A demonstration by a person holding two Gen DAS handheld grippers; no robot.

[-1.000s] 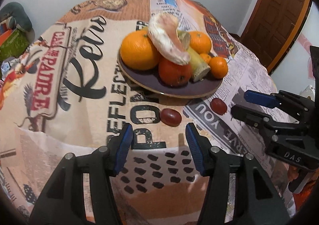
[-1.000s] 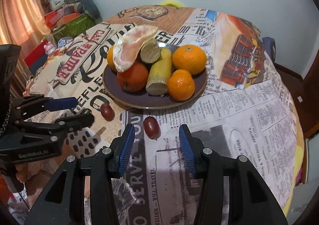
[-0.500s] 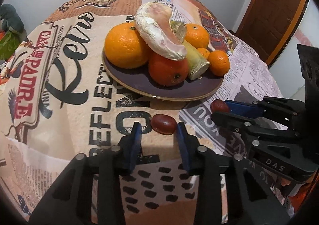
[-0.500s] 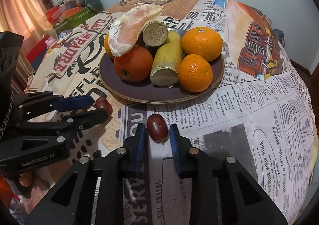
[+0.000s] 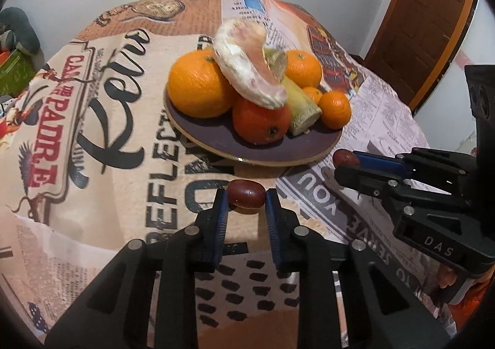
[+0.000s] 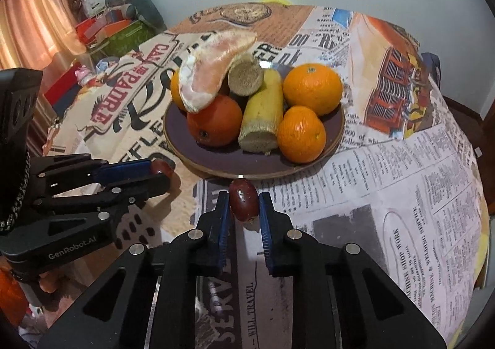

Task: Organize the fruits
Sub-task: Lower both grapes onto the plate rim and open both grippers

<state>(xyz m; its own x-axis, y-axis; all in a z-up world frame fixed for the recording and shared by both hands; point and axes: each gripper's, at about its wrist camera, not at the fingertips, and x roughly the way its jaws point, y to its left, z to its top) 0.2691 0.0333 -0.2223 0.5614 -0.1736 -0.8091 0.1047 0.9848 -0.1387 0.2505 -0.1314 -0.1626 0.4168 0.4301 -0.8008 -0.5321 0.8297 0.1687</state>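
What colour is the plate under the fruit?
Dark purple plate with a tan rim, clearest in the right wrist view.

Setting: a room in a private home, a dining corner by all appearances. A round table (image 6: 402, 182) is covered with a printed newspaper-pattern cloth, and a purple plate (image 6: 222, 160) heaped with oranges and other fruit is set on it. A panelled wooden door (image 5: 427, 18), pale painted walls, a peach curtain (image 6: 34, 18) and a side heap of coloured boxes (image 6: 108, 30) (household clutter) are seen around it.
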